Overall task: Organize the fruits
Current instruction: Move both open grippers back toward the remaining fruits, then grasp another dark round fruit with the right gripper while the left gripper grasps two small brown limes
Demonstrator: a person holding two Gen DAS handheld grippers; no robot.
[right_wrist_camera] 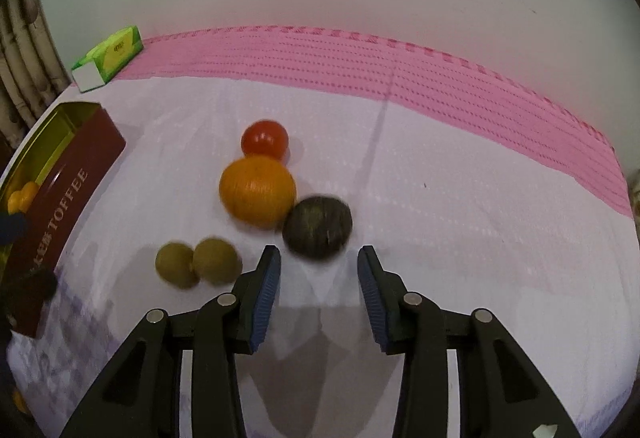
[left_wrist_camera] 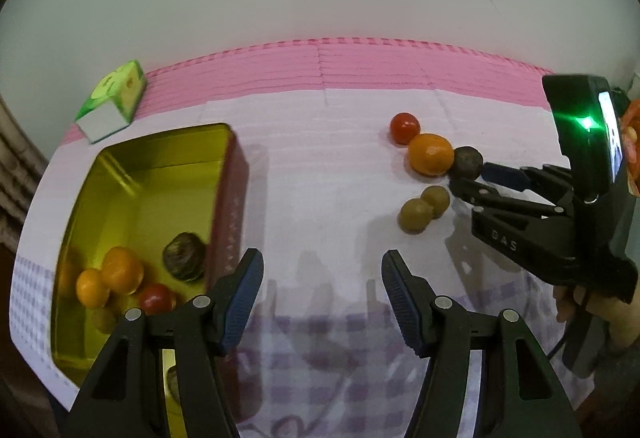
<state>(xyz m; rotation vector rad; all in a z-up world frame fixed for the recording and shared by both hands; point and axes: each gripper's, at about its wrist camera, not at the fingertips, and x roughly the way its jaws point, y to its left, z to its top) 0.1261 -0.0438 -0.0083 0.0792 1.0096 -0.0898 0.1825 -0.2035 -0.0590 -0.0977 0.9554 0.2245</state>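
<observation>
Right gripper: jaws spread, nothing between the pads. The dark brown fruit lies just ahead of the fingertips, in line with the gap, touching neither pad in the right wrist view; in the left wrist view, one fingertip appears against it, but contact cannot be confirmed. Touching that fruit, ahead and to the left, is the large orange; beyond the orange, touching it, is the red tomato. Left of the left finger lie two olive-green fruits, side by side and touching each other.

Left gripper: jaws spread, empty, above the bare tablecloth. Immediately left of its left finger stands the open toffee tin, gold inside, dark red outside. The tin holds two oranges, a red tomato and a dark wrinkled fruit, grouped at the near end. Beyond the tin's far corner lies a green carton. A hand grips the right gripper's handle, well to the right.
</observation>
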